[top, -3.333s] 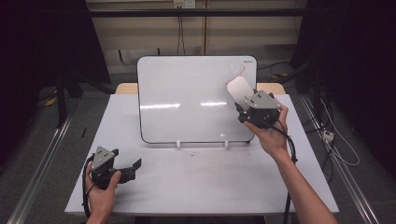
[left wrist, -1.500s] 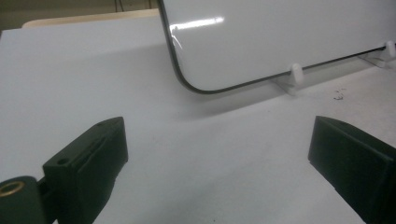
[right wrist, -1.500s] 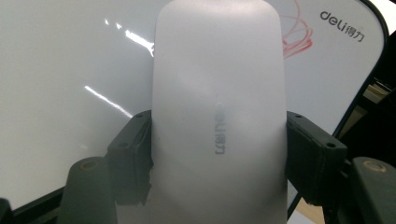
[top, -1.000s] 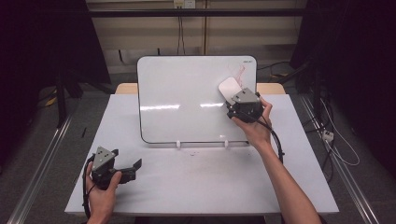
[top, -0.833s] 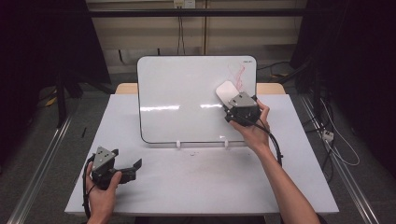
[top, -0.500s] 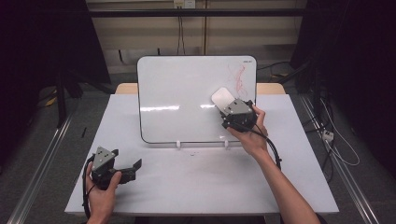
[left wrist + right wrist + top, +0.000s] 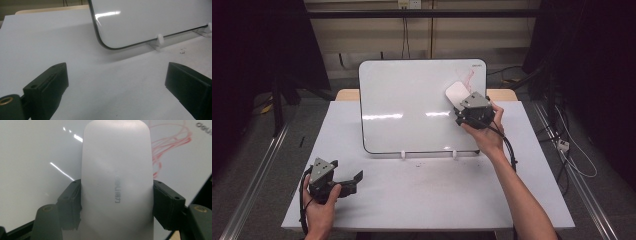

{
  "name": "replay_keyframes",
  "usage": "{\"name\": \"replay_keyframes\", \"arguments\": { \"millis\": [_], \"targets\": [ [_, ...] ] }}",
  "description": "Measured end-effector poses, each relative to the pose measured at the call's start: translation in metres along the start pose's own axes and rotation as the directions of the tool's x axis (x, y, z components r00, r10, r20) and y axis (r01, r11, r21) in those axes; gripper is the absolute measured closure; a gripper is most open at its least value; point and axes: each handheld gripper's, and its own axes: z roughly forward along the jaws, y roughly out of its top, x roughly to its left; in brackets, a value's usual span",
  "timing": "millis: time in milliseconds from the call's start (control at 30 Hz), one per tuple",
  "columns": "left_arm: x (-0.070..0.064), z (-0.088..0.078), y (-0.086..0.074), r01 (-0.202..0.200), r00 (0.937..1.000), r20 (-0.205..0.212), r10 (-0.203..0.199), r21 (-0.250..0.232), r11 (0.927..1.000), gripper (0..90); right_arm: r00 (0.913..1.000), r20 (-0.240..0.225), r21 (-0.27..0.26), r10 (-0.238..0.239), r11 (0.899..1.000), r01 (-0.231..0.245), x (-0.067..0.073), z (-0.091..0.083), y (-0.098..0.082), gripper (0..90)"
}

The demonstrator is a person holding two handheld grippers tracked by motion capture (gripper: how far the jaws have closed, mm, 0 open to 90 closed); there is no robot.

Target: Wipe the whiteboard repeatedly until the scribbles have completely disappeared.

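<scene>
While the right tool (image 7: 460, 102) stays clenched on the white eraser (image 7: 116, 182), pressed to the whiteboard (image 7: 412, 110) just left of the red scribble (image 7: 172, 147) at its far right corner, a hard push could tip the board off its small clips (image 7: 402, 154). The left tool (image 7: 349, 181) rests released on the bench (image 7: 437, 190), near left.

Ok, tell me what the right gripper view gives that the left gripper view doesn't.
Right gripper view: the white eraser clamped between that gripper's black jaws, held against the board, with red scribbles beside it at the upper right. Left gripper view: wide-open jaws over the white table, the board's rounded lower corner and its small white feet. Both share the whiteboard surface with glare streaks.
</scene>
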Motion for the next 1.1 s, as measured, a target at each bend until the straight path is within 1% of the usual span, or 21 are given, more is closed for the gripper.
{"name": "replay_keyframes", "arguments": {
  "millis": [200,267,367,467,533,700,767,800,833,867,967,1033,1100],
  "targets": [
    [0.001,0.000,0.000,0.000,1.0000,0.000,0.000,0.001,1.0000,4.8,0.9987,0.026,0.007,0.044,0.999,-0.044,-0.022,0.000,0.004,32.1],
    [0.000,0.000,0.000,-0.001,1.0000,0.000,0.001,0.002,1.0000,4.8,0.9988,0.030,0.009,0.039,0.999,-0.040,-0.025,0.000,0.005,32.0],
    [0.000,0.000,0.000,0.001,1.0000,-0.001,-0.001,0.001,1.0000,4.8,0.9984,0.039,0.003,0.041,0.999,-0.041,-0.024,0.000,0.004,32.1],
    [-0.001,0.001,0.000,0.001,1.0000,0.000,-0.001,0.002,1.0000,4.8,0.9980,0.049,-0.005,0.041,0.999,-0.040,-0.020,-0.003,0.002,32.1],
    [0.000,0.001,0.000,-0.001,1.0000,-0.002,0.001,0.003,1.0000,4.8,0.9980,0.045,-0.003,0.043,0.999,-0.043,-0.018,-0.004,-0.001,32.1],
    [-0.001,0.000,0.000,-0.008,1.0000,-0.001,0.008,0.007,0.9999,4.8,0.9986,0.026,-0.007,0.045,0.999,-0.045,-0.006,-0.007,-0.012,32.1],
    [-0.002,0.001,0.000,-0.002,1.0000,0.000,0.002,0.003,1.0000,4.8,0.9996,0.012,0.001,0.026,1.000,-0.026,0.000,-0.008,-0.018,32.1],
    [-0.001,0.001,0.000,-0.007,1.0000,0.000,0.007,0.008,0.9999,4.8,0.9999,0.004,0.005,0.013,1.000,-0.013,0.005,-0.009,-0.021,32.1],
    [-0.002,0.002,0.000,0.001,1.0000,0.001,-0.001,0.004,1.0000,4.8,1.0000,-0.002,0.005,0.006,1.000,-0.006,0.009,-0.011,-0.024,32.1],
    [-0.001,0.002,0.000,-0.007,1.0000,0.000,0.007,0.010,0.9999,4.8,0.9999,-0.010,0.006,-0.005,1.000,0.005,0.013,-0.012,-0.027,32.1],
    [-0.003,0.003,0.000,-0.007,1.0000,0.000,0.007,0.010,0.9999,4.8,0.9991,-0.023,0.013,-0.036,0.999,0.036,0.025,-0.016,-0.037,32.1],
    [-0.003,0.004,0.000,-0.011,0.9999,0.002,0.011,0.011,0.9999,4.8,0.9990,-0.029,0.011,-0.035,0.999,0.035,0.029,-0.018,-0.041,32.1],
    [-0.004,0.004,0.000,-0.014,0.9999,0.004,0.014,0.018,0.9997,4.8,0.9990,-0.030,0.006,-0.033,0.999,0.033,0.029,-0.019,-0.041,32.1]
  ]
}}
